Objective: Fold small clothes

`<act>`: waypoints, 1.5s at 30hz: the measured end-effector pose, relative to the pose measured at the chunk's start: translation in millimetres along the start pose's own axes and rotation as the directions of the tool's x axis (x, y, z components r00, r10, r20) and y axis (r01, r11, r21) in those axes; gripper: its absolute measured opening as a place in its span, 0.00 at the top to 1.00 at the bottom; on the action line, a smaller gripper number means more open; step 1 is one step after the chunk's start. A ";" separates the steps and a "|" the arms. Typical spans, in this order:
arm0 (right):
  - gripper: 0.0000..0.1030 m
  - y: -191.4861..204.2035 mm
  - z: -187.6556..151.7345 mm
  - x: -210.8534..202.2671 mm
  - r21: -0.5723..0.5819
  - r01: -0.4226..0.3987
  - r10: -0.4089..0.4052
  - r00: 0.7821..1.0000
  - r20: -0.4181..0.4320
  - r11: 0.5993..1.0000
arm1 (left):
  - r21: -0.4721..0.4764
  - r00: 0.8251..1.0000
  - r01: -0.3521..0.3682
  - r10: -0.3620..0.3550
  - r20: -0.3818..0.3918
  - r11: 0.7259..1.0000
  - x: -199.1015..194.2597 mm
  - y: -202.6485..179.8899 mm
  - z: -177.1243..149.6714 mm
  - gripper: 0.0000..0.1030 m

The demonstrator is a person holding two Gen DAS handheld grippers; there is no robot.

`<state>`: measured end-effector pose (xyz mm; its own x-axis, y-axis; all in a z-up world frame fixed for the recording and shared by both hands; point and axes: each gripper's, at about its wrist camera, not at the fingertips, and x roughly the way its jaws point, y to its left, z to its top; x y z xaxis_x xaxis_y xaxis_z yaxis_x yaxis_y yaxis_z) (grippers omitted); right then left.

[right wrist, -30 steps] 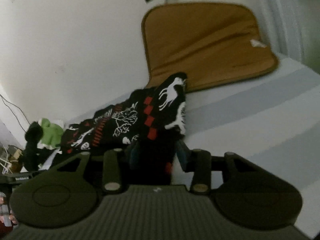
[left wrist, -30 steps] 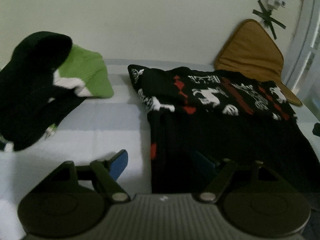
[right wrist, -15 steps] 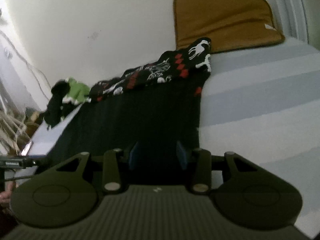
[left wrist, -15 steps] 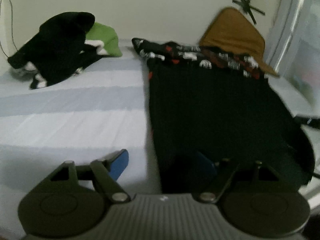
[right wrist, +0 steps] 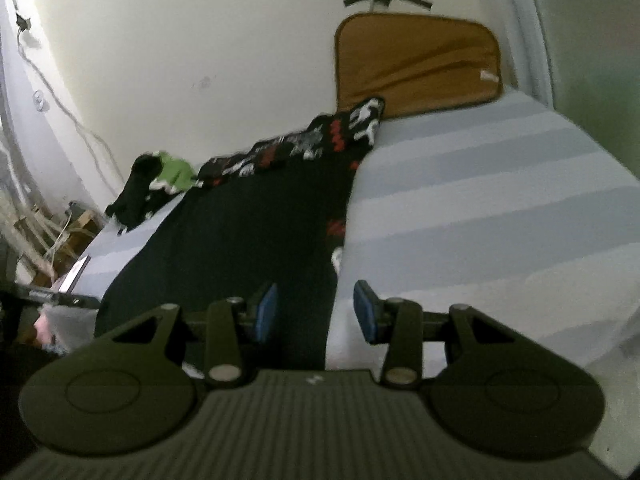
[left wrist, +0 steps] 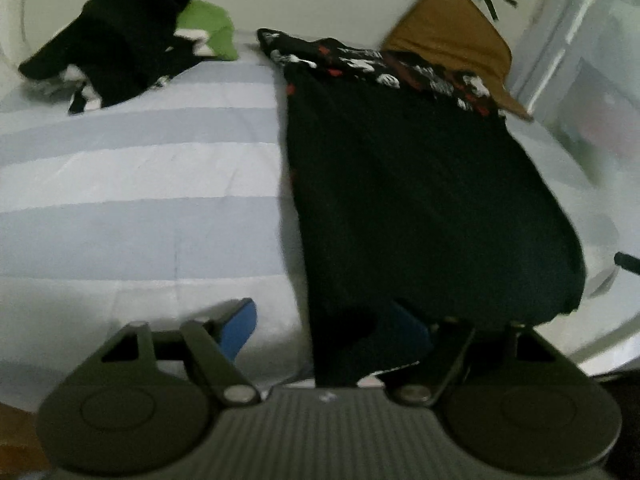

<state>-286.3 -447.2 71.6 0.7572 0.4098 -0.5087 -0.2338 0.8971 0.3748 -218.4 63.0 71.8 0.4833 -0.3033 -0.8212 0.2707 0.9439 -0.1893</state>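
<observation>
Pale wall (right wrist: 200,40) backs a bed (left wrist: 140,200) with a sheet striped in white and light blue. A brown cushion (left wrist: 452,40) leans upright against the wall at the far right of the bed. At the far left lies a heap (left wrist: 120,48) of black and green clothes, well apart from the work.

The sweater (left wrist: 420,200), black with a red and white patterned band at its far end, is spread lengthwise down the bed. The patterned end lies just in front of the cushion; the plain black end reaches to the grippers.

The left gripper (left wrist: 324,330) has its jaws wide apart, and they have just been opening a little. The sweater's near left corner lies between them and drapes over the right finger. The left pad (left wrist: 240,328) is clear of the cloth, over bare sheet.

In the right wrist view, the right gripper (right wrist: 316,312) is about half open at the sweater's (right wrist: 248,240) near right edge. Its left pad (right wrist: 266,312) is over black cloth and its right one over the sheet; the edge runs between them, and neither pad presses on it.
</observation>
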 end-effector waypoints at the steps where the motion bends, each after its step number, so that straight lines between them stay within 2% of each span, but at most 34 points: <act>1: 0.55 2.4 -3.6 3.1 -0.006 -0.006 0.006 1.000 -0.015 1.000 | 0.030 1.000 -0.013 0.013 -0.003 0.999 1.0 -5.5 -1.3 0.25; 9: 0.54 5.3 -32.5 57.4 -0.020 -0.063 0.059 0.984 -0.168 0.998 | 0.157 0.997 -0.071 0.075 -0.018 0.985 3.5 -29.3 -11.9 0.26; 10: 0.54 5.0 -33.1 62.7 -0.014 -0.067 0.063 0.982 -0.176 0.998 | 0.169 0.997 -0.076 0.080 -0.015 0.983 4.0 -31.0 -12.6 0.30; 11: 0.54 3.8 -32.8 69.0 -0.007 -0.072 0.069 0.981 -0.183 0.997 | 0.186 0.996 -0.084 0.087 -0.006 0.979 3.7 -33.7 -13.0 0.45; 12: 0.53 3.1 -33.0 73.1 0.002 -0.079 0.078 0.980 -0.186 0.997 | 0.200 0.996 -0.085 0.087 -0.001 0.976 2.8 -36.2 -12.8 0.53; 14: 0.54 0.9 -32.4 79.1 0.019 -0.102 0.104 0.976 -0.190 0.995 | 0.197 0.999 -0.038 0.042 -0.015 0.980 0.0 -37.4 -9.4 0.85; 15: 0.66 1.3 -32.2 81.6 0.018 -0.119 0.120 0.973 -0.199 0.993 | 0.175 1.000 -0.002 0.007 -0.030 0.984 -1.0 -35.3 -6.7 0.90; 17: 0.89 5.1 -33.1 80.1 -0.013 -0.163 0.156 0.962 -0.222 0.986 | 0.108 0.997 0.073 -0.068 -0.044 0.992 -5.1 -26.6 -0.5 0.90; 20: 0.89 10.5 -28.7 66.6 -0.048 -0.237 0.223 0.952 -0.210 0.970 | -0.025 0.984 0.180 -0.180 -0.014 0.983 -18.1 -4.1 13.9 0.90; 23: 0.89 6.9 -11.8 47.1 -0.033 -0.301 0.294 0.946 -0.135 0.953 | -0.157 0.960 0.280 -0.271 0.075 0.947 -32.5 20.9 30.6 0.90; 27: 0.89 -1.5 24.0 41.0 0.003 -0.341 0.341 0.940 -0.012 0.940 | -0.229 0.933 0.347 -0.309 0.186 0.909 -40.1 40.7 59.7 0.90; 29: 0.89 -4.2 49.4 47.9 0.013 -0.347 0.346 0.937 0.044 0.938 | -0.233 0.922 0.362 -0.310 0.230 0.903 -35.5 44.1 84.7 0.90; 31: 0.89 -8.0 86.0 66.1 0.036 -0.344 0.340 0.936 0.092 0.938 | -0.201 0.925 0.329 -0.271 0.267 0.923 -21.3 40.9 120.4 0.88; 33: 0.88 -9.4 123.2 92.7 0.051 -0.285 0.278 0.953 0.120 0.957 | -0.193 0.933 0.259 -0.194 0.304 0.946 2.2 38.4 155.9 0.77; 34: 0.86 -11.7 141.4 110.1 0.068 -0.242 0.231 0.963 0.137 0.968 | -0.196 0.944 0.194 -0.128 0.305 0.961 17.3 36.6 170.5 0.55; 35: 0.68 -11.7 155.8 128.0 0.082 -0.184 0.170 0.973 0.158 0.979 | -0.217 0.958 0.093 -0.028 0.284 0.972 32.8 35.6 182.2 0.48; 36: 0.42 -11.9 166.8 144.7 0.071 -0.104 0.091 0.981 0.170 0.992 | -0.240 0.966 0.034 0.030 0.256 0.970 42.3 37.1 186.1 0.50; 37: 0.39 -13.1 173.5 157.8 0.070 -0.005 -0.006 0.988 0.157 0.998 | -0.251 0.974 0.027 0.032 0.225 0.968 50.2 39.5 184.7 0.50; 38: 0.40 -15.3 173.9 162.7 0.086 0.056 -0.068 0.988 0.142 0.995 | -0.243 0.975 0.061 -0.006 0.221 0.968 52.1 41.8 178.8 0.47; 39: 0.41 -19.0 169.5 160.2 0.082 0.036 -0.047 0.990 0.134 0.996 | -0.229 0.973 0.088 -0.034 0.228 0.969 52.0 43.6 170.3 0.45; 41: 0.40 -22.3 150.6 145.1 0.052 -0.021 0.013 0.990 0.144 0.998 | -0.224 0.972 0.065 -0.011 0.233 0.972 52.1 45.4 156.1 0.37; 45: 0.38 -20.6 109.0 136.0 -0.029 0.065 -0.062 0.994 0.089 0.997 | -0.232 0.980 0.109 -0.065 0.190 0.967 66.3 47.1 142.0 0.36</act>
<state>-112.1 -427.9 79.2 0.8214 0.3370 -0.4602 -0.2015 0.9262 0.3186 -55.4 68.8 84.9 0.6141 -0.3831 -0.6901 0.1212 0.9097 -0.3972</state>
